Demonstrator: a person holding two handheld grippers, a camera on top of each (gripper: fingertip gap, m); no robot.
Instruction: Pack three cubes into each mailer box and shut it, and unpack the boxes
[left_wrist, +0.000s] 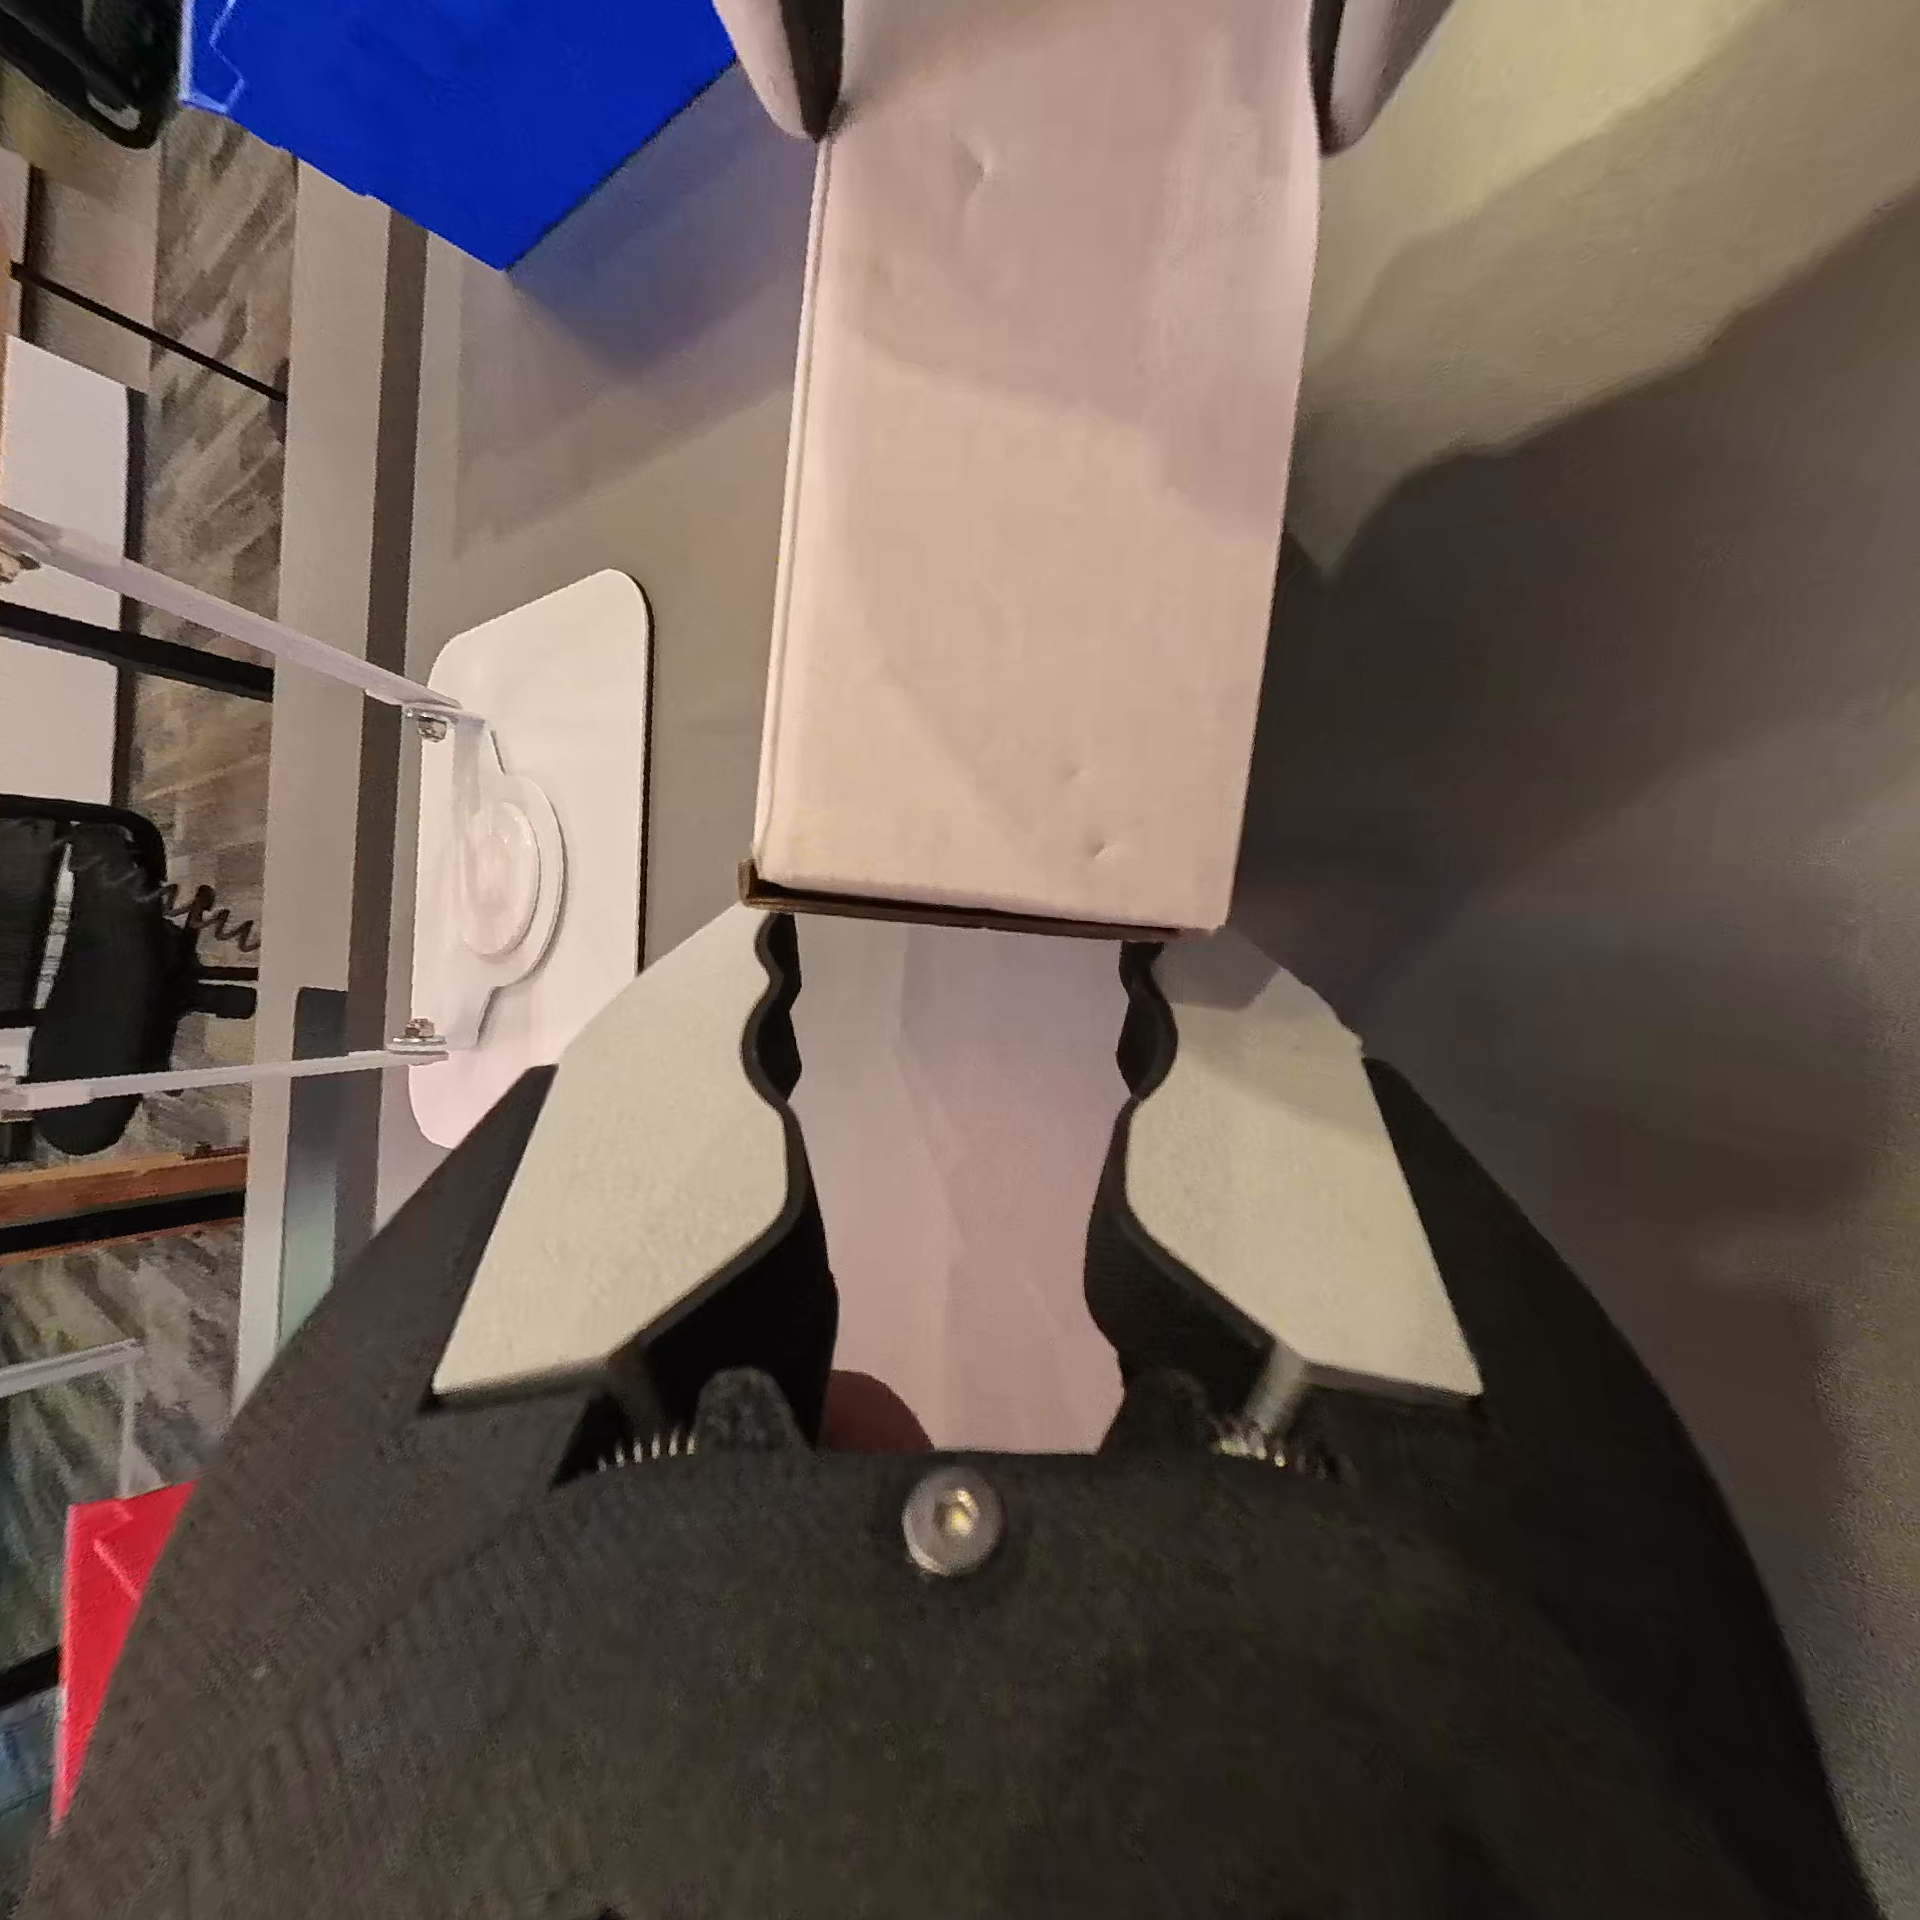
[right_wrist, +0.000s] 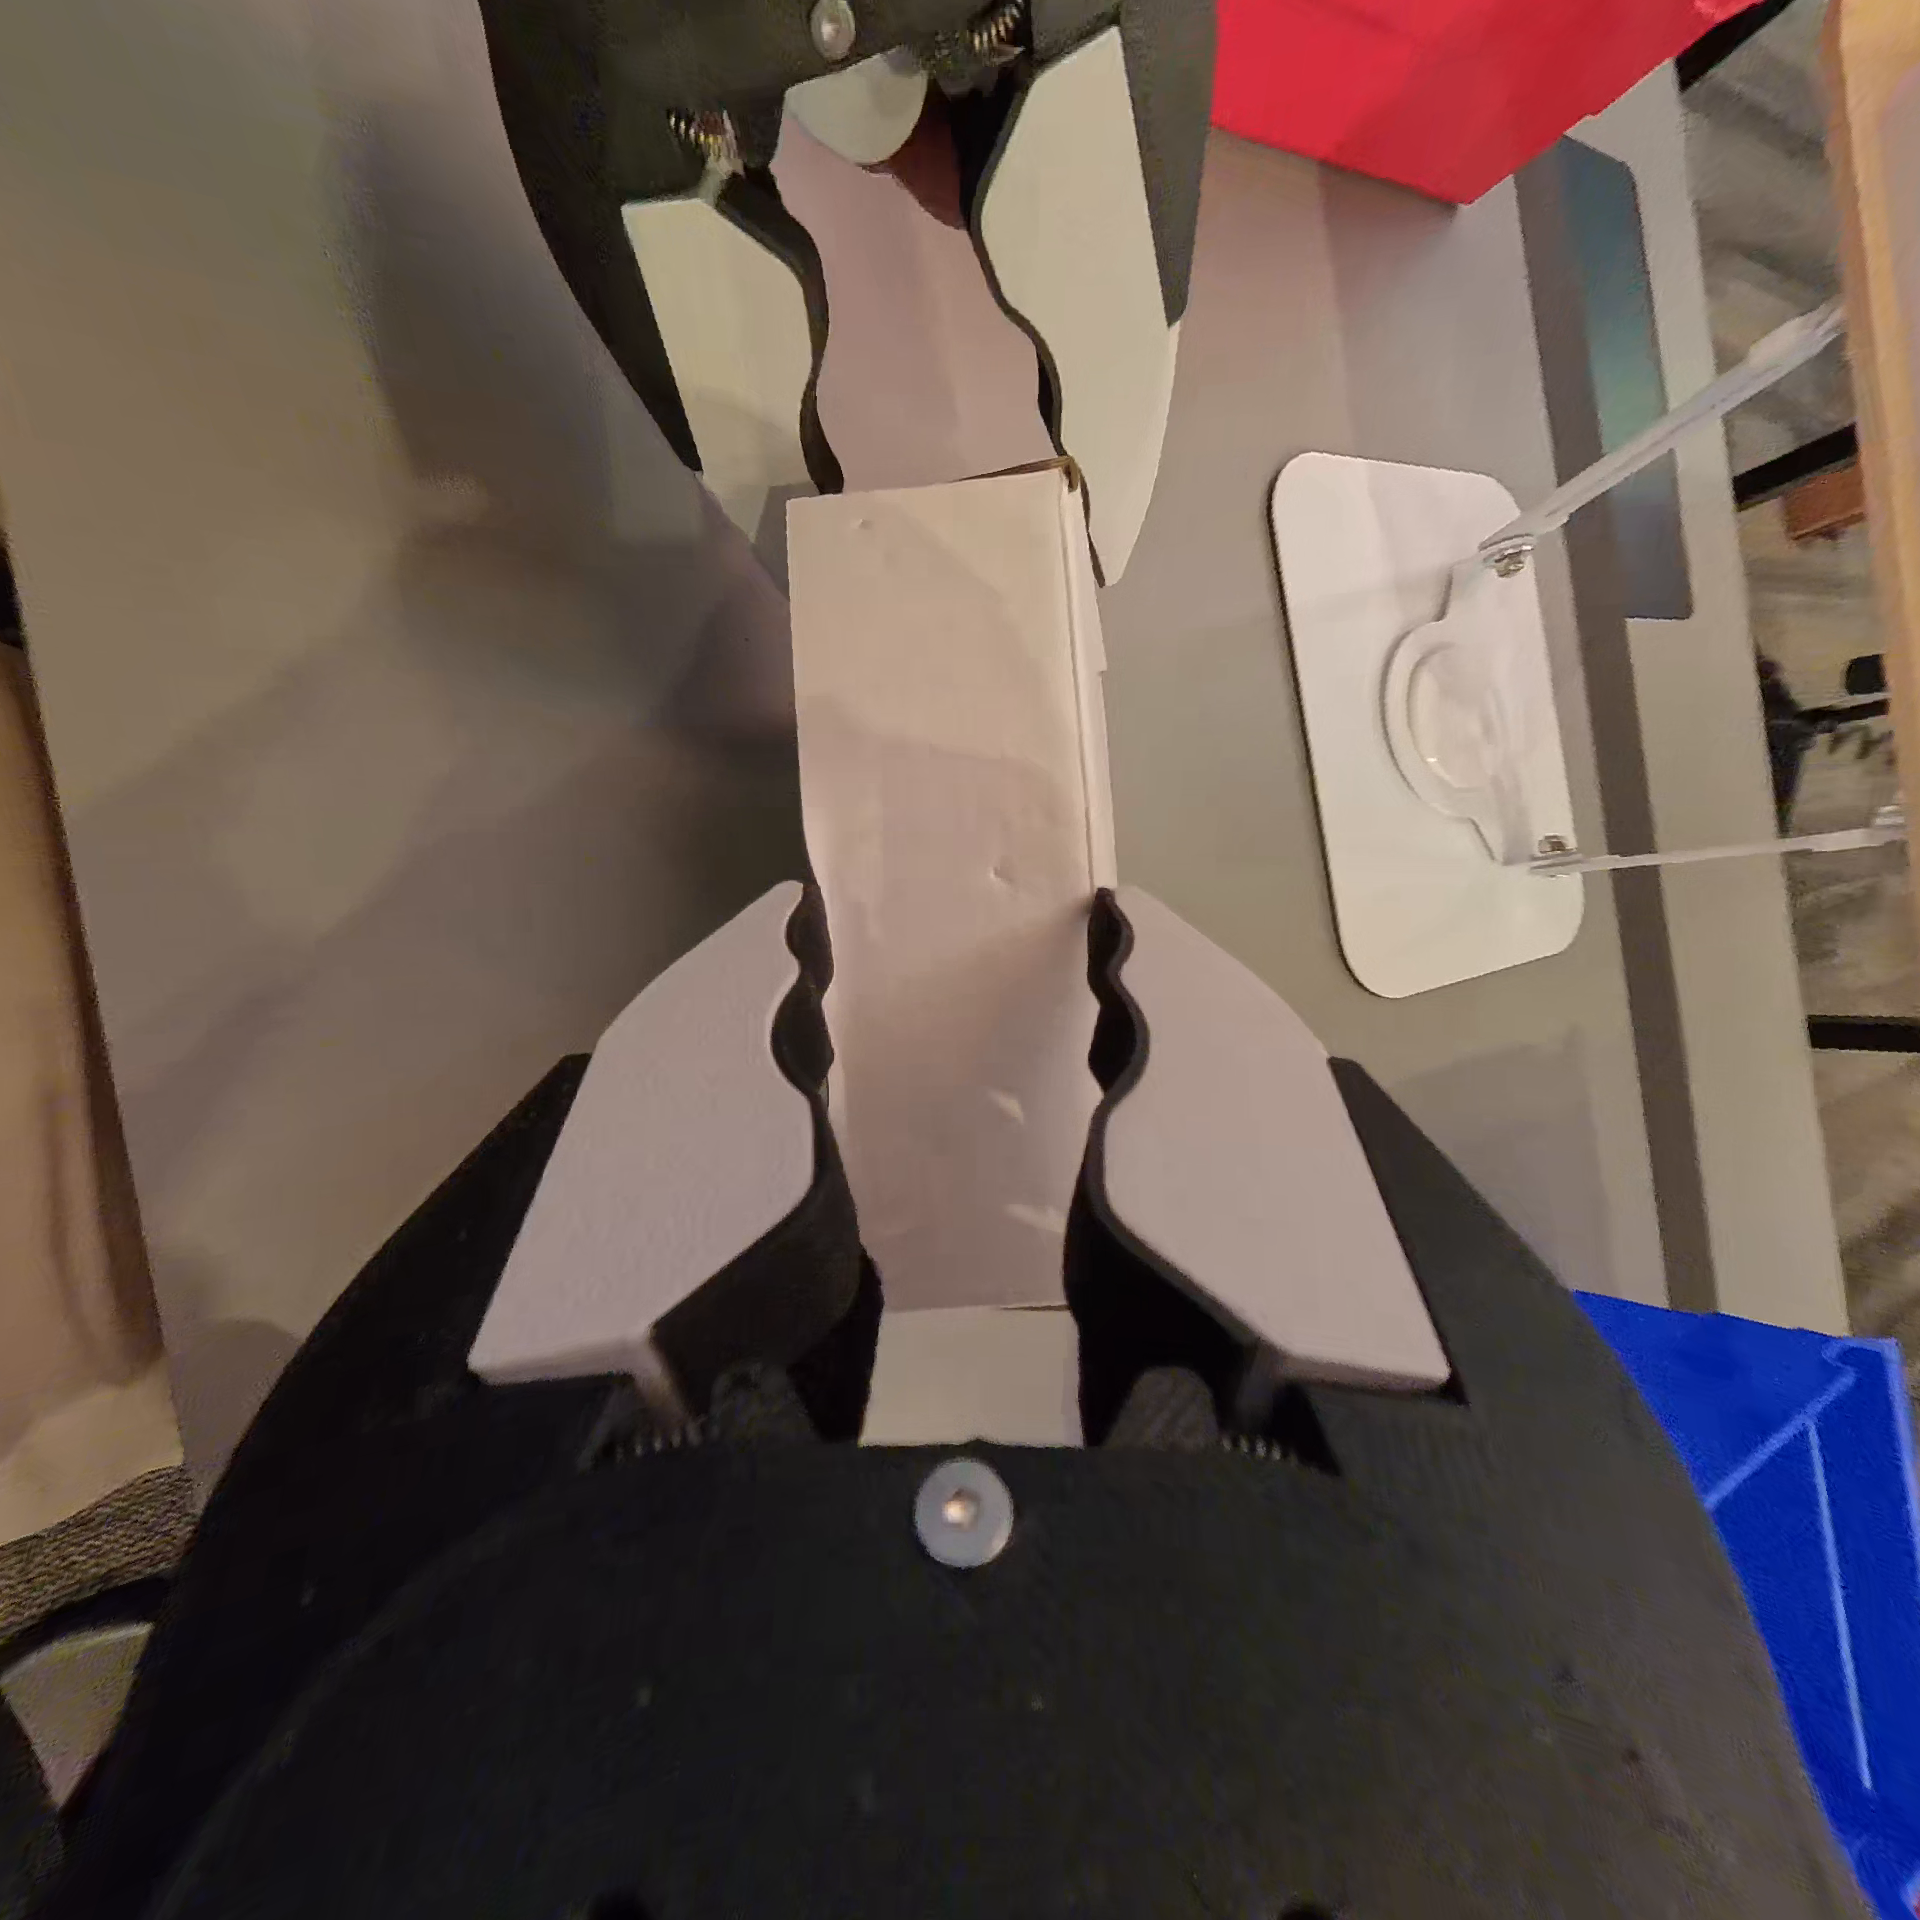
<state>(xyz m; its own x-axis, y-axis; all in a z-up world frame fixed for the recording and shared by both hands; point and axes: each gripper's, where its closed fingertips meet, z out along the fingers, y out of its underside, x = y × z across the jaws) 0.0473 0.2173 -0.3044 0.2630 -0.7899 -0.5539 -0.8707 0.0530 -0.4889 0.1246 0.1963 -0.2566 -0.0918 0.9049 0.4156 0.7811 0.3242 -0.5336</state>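
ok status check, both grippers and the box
Left gripper and right gripper both shut on white cardboard mailer box, one at each end. Box closed, held over grey table. Nothing in the way.

**Matt card, grainy plastic**

The white mailer box (right_wrist: 945, 727) is matt cardboard, faintly dented (brown raw edge at one corner). The right tongs (right_wrist: 961, 997) look rough black plastic with smooth pale pads. The grey tabletop (right_wrist: 416, 623) is matt.

Lying left of fingers in left wrist view: white rounded plate (left_wrist: 582, 748) on grey tabletop (left_wrist: 1558, 1039), clear suction-cup mount (left_wrist: 488, 883) sitting on it, thin struts (left_wrist: 239, 644) running off leftward. Standing beyond: black office chair (left_wrist: 83, 966).
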